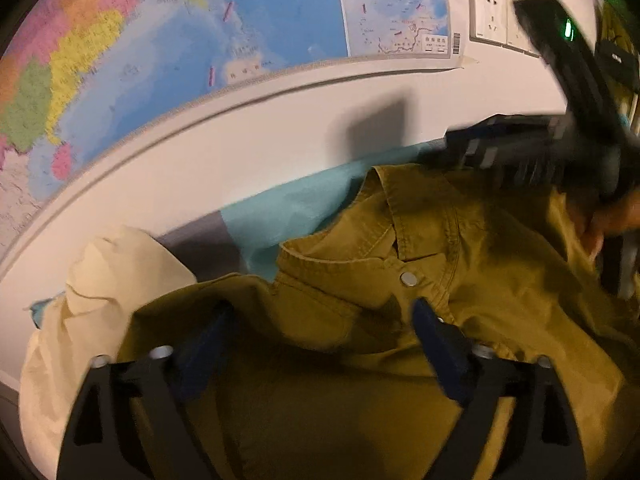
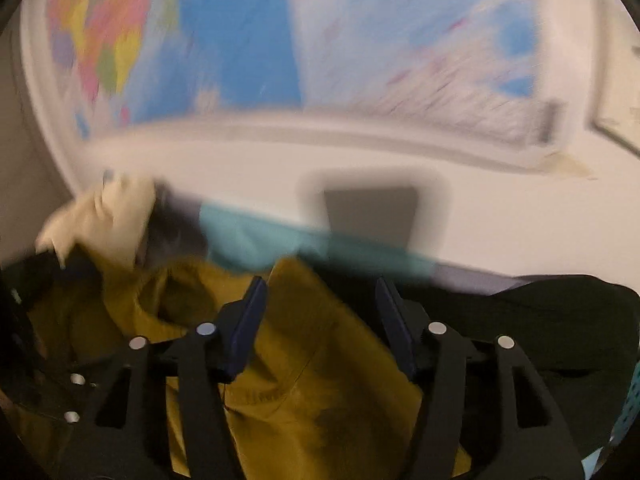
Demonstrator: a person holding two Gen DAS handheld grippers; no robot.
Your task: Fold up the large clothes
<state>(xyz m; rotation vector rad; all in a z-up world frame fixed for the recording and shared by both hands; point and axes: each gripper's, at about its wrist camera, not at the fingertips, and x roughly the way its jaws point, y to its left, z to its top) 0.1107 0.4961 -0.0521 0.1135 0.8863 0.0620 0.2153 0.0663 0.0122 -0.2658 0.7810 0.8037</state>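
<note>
Mustard-yellow cotton fills the lower half of both wrist views: a collared shirt (image 1: pixel 472 264) lying on a surface spread with teal fabric (image 1: pixel 280 208) against a white wall (image 1: pixel 248 148). The left gripper (image 1: pixel 320 332) has its jaws spread as wide as they go, hovering over the shirt below the collar; its blue pads (image 1: pixel 436 340) clamp nothing, though whether the tips brush the cloth cannot be told. The collar opens toward 11 o'clock in that view, a silver snap button (image 1: pixel 409 278) just under it, and the shirt's body runs back toward 5 o'clock. The right gripper (image 2: pixel 322 320), blurred, has its jaws apart too, with a fold of the shirt (image 2: pixel 304 344) lying loose between the pads (image 2: pixel 248 324). A cream garment (image 1: pixel 100 280) sits at 9 o'clock beside the shirt, a map (image 1: pixel 240 28) on the wall above.
</note>
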